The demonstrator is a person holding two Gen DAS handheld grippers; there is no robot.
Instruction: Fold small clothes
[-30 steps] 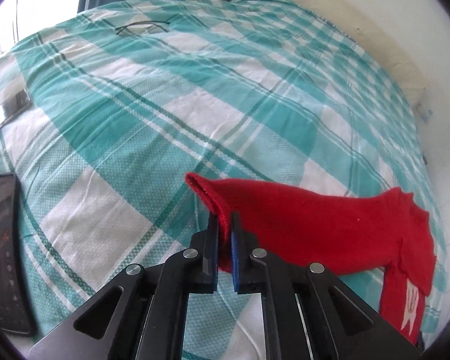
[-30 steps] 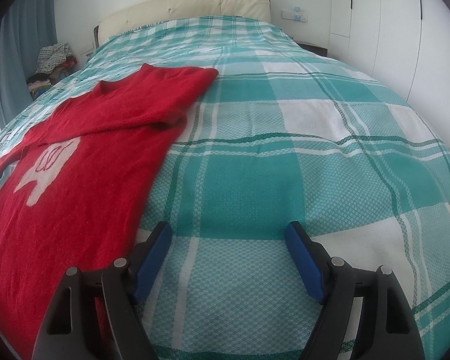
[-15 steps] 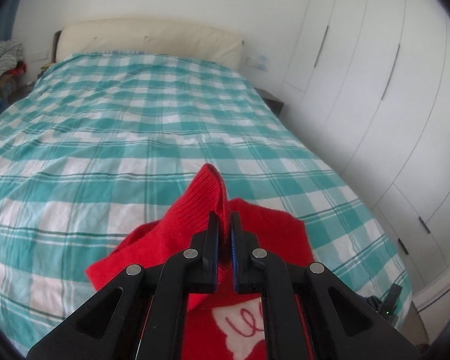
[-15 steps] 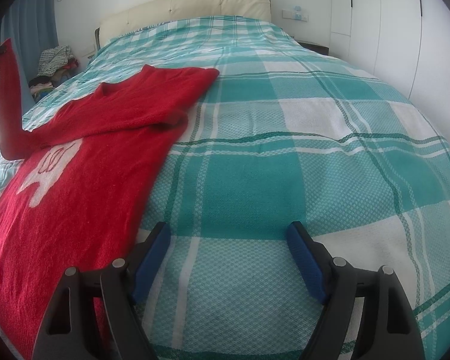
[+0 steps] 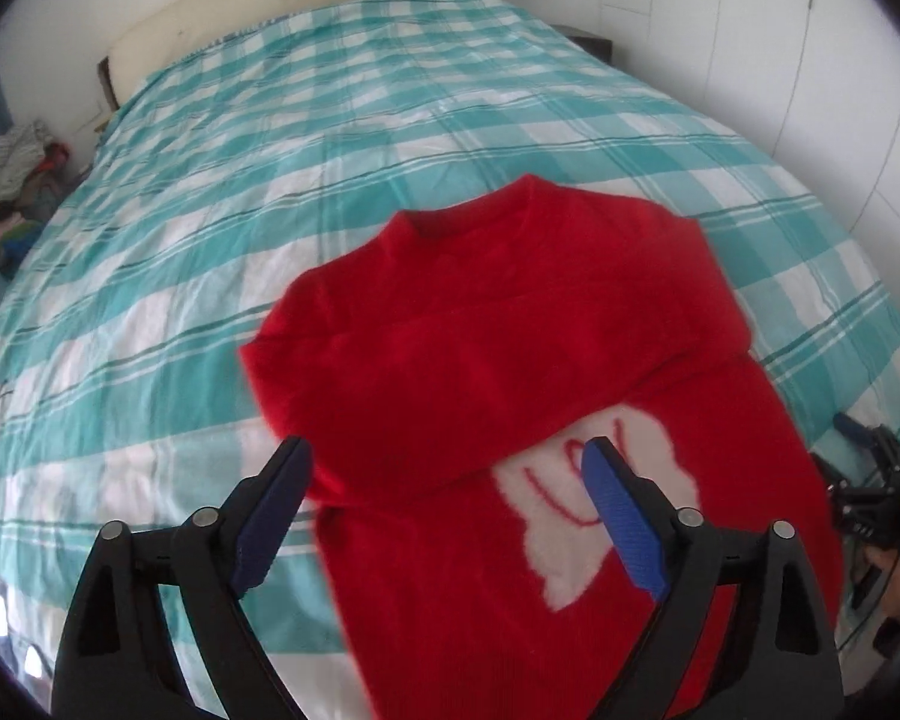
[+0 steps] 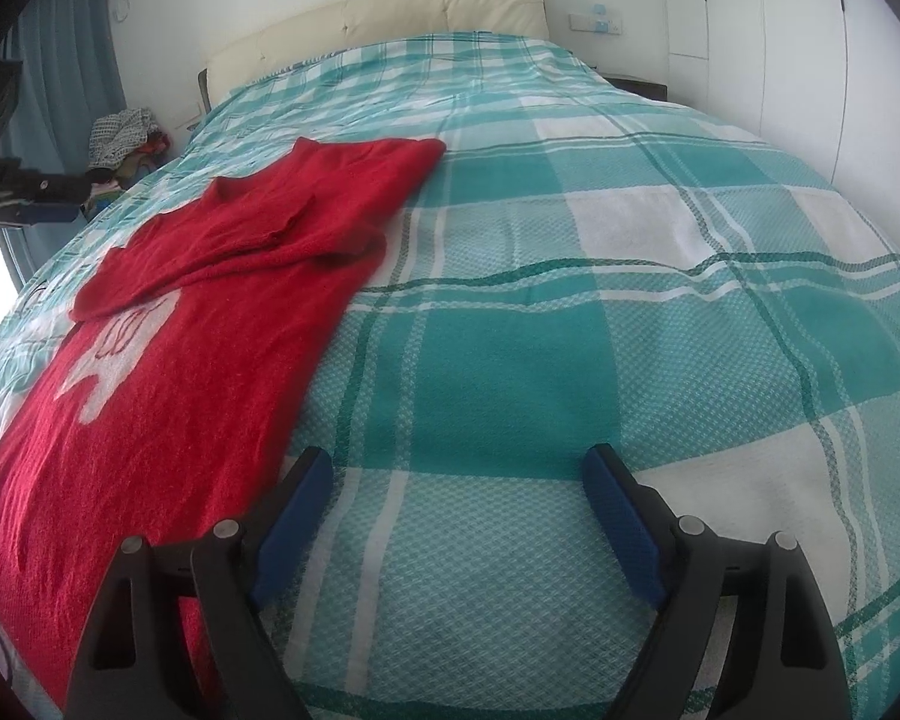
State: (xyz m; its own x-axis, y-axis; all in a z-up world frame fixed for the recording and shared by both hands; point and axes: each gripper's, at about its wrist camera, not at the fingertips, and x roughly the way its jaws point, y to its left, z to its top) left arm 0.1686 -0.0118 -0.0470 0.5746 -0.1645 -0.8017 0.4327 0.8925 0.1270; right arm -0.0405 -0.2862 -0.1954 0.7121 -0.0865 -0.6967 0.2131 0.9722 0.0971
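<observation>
The red sweater (image 5: 546, 372) lies flat on the bed's teal-and-white plaid bedspread (image 5: 270, 192), both sleeves folded across its chest above the white motif (image 5: 576, 516). The left tool (image 5: 447, 468) hangs above the sweater with its jaws spread wide and holding nothing. The right tool (image 6: 456, 480) is also wide and empty, over bare bedspread just beside the sweater's hem edge. A clothes pile (image 6: 120, 132) sits beside the cream headboard (image 6: 390, 6).

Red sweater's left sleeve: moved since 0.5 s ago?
Yes. The sleeve has dropped from beside the curtain to lie across the red sweater chest; the left gripper is now open.
</observation>
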